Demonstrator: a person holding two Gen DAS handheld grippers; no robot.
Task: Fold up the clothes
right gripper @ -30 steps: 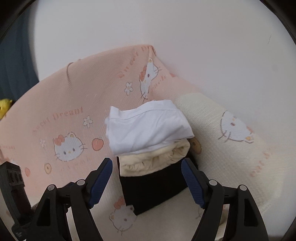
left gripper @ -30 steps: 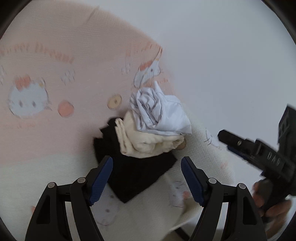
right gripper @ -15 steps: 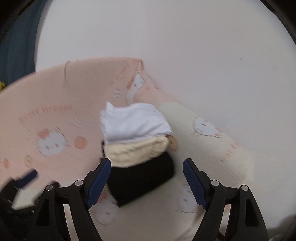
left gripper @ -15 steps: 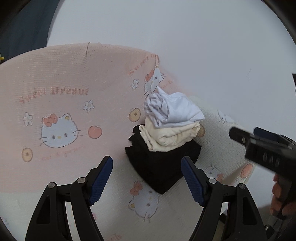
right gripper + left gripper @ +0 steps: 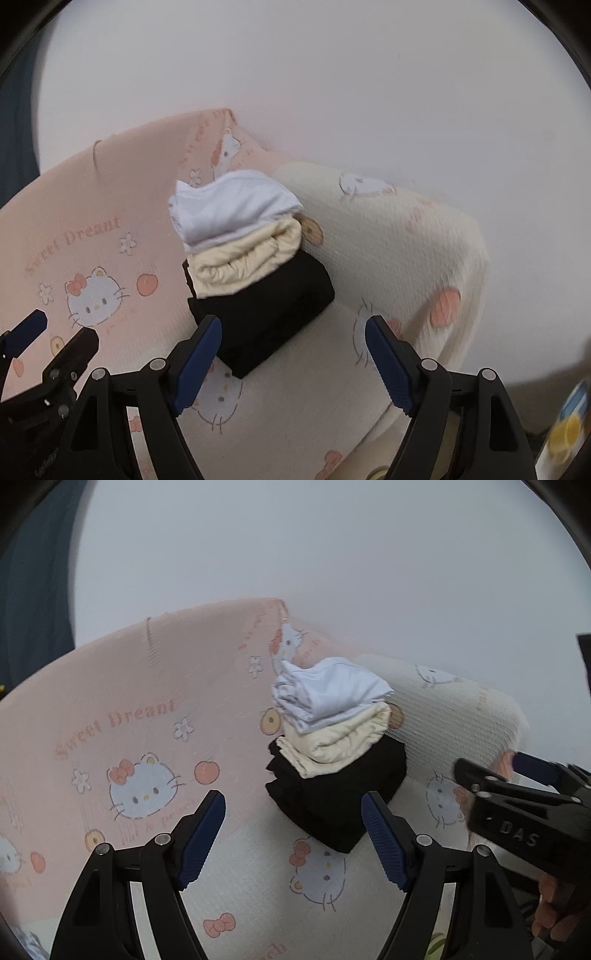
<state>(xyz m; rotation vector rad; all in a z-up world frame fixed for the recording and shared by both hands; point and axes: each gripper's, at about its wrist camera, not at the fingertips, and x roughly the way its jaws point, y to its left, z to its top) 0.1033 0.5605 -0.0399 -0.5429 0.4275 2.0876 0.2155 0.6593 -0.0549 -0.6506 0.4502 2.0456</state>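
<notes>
This looks like a bedroom at home: a bed covered by a pink and cream cartoon-cat blanket printed "Sweet Dream", pushed against a plain white wall, with a small stack of folded clothes on it.

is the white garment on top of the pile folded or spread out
Folded. The white garment sits as a compact bundle on the cream piece, its layered edges showing at one end, though a bit rumpled.

folded clothes stacked on blanket
</notes>
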